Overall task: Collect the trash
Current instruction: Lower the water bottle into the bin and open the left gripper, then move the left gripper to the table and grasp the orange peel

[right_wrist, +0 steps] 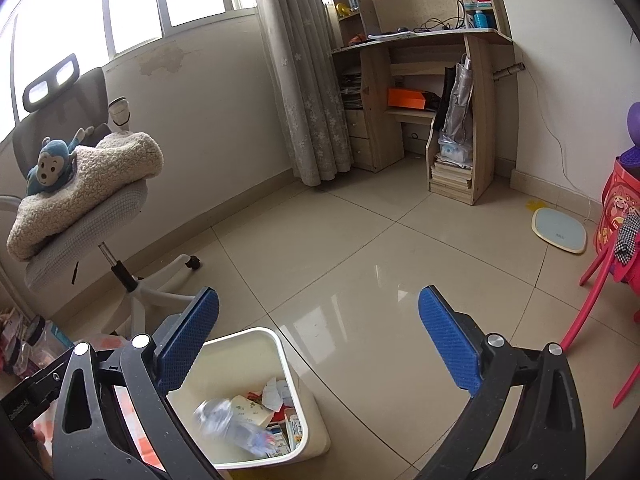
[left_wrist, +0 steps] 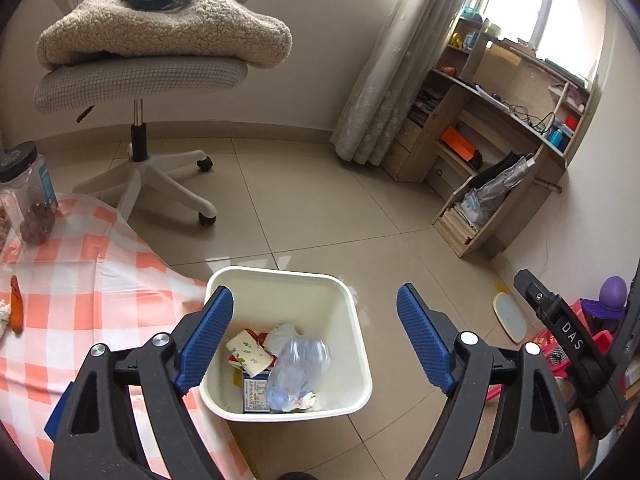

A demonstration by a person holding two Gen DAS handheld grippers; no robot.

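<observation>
Gaping empty over beige tiled floor (left_wrist: 320, 208), both tools (left_wrist: 316, 336) (right_wrist: 320, 344), white bin (left_wrist: 352, 360) below.

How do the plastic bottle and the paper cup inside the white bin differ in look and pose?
The plastic bottle is clear, crumpled and blurred; the paper cup is cream, opaque, with small green prints. The bottle lies topmost, while the cup lies on its side beside it, partly under it. Both are inside the white bin.

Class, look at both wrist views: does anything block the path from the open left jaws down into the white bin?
Nothing visible does. The left gripper hangs open above the white bin, whose top is uncovered.
</observation>
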